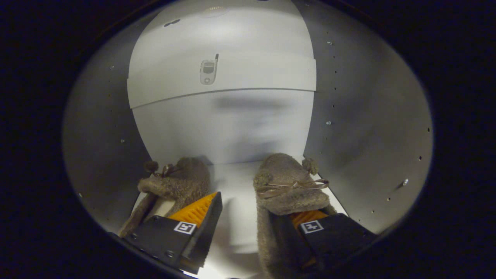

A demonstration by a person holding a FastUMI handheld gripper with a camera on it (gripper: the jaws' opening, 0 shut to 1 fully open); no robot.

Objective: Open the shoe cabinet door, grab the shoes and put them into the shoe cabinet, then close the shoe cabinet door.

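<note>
gripper (248,224) spread inside shoe cabinet (360,128), both fuzzy slippers (288,186) shelved; next: withdraw, then close door.

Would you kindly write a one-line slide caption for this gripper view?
Open gripper inside the shoe cabinet, one fuzzy slipper over its right finger, the other slipper beyond its left.
</note>
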